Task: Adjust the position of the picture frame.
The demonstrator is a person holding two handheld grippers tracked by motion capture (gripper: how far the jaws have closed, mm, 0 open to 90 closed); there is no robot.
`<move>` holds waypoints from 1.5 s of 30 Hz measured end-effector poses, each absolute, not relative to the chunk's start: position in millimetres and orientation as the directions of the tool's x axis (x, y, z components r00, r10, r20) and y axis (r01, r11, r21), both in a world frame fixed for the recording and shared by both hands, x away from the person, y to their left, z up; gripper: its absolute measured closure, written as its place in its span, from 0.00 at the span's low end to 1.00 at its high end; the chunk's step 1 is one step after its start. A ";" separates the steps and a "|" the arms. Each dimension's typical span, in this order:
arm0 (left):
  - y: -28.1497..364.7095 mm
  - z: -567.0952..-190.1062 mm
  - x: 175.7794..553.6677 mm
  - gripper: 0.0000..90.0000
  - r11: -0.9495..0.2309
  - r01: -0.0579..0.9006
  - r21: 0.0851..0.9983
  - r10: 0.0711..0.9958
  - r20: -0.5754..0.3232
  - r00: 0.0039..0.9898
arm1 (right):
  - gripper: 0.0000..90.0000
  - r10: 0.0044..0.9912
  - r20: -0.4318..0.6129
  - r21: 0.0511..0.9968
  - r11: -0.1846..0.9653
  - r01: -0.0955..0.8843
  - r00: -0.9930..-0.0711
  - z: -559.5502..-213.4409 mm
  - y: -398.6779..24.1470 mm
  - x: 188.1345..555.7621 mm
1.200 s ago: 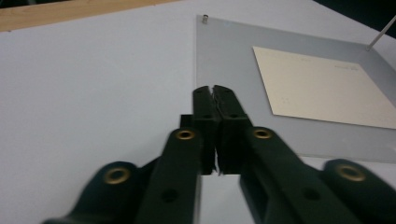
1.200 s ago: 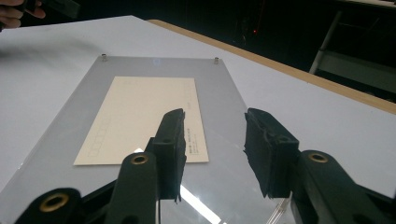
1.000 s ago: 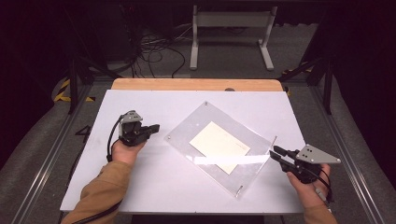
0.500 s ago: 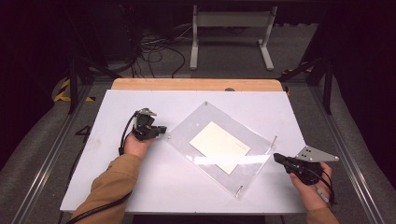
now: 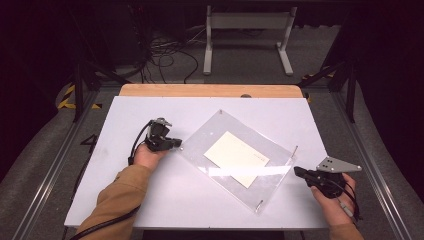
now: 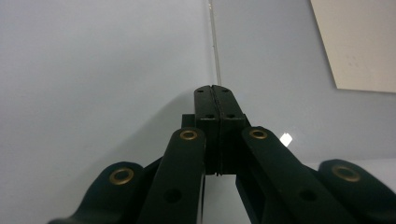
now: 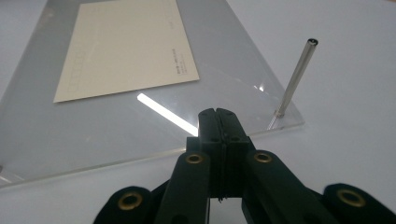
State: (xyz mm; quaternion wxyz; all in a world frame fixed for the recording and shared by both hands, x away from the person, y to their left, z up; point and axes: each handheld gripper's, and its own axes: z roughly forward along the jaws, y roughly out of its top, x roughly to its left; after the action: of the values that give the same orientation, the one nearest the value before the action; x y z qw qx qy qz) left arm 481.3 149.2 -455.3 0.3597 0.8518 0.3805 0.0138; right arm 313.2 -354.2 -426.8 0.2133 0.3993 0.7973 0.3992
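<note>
White tabletop (image 5: 150,200) carries a clear acrylic frame (image 5: 210,135) lying flat, its long axis diagonal. Inside the frame lies a cream card (image 5: 235,157), faint print legible in the right gripper view. Left gripper (image 5: 175,144) meets the frame's left edge, perhaps touching; right gripper (image 5: 297,171) sits just off its right corner. Both have jaws pressed together, empty.

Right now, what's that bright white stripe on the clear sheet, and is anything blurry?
Glare from a lamp: in the high view it streaks across the sheet below the card; in the right gripper view it lies beside the card too. In both gripper views the near black arms look soft.
</note>
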 end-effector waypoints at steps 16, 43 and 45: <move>133.1 -450.8 454.2 0.99 -0.612 0.553 0.566 0.469 -0.303 0.829 | 1.00 0.891 0.031 0.721 0.294 0.628 -0.453 -438.3 -378.3 324.8; 173.5 -426.2 446.4 0.94 -0.505 0.548 0.667 0.570 -0.219 0.792 | 1.00 0.887 -0.014 0.676 0.349 0.649 -0.462 -444.7 -345.9 406.9; 177.3 -425.4 446.8 0.94 -0.496 0.548 0.673 0.577 -0.217 0.788 | 1.00 0.877 -0.012 0.676 0.361 0.642 -0.481 -444.6 -338.4 420.3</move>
State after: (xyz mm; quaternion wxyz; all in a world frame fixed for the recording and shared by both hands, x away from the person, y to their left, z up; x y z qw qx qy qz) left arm 446.8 177.3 -425.4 0.3824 0.8647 0.3252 0.0185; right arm 420.3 -338.4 -444.6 0.1895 0.4730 0.8029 0.3094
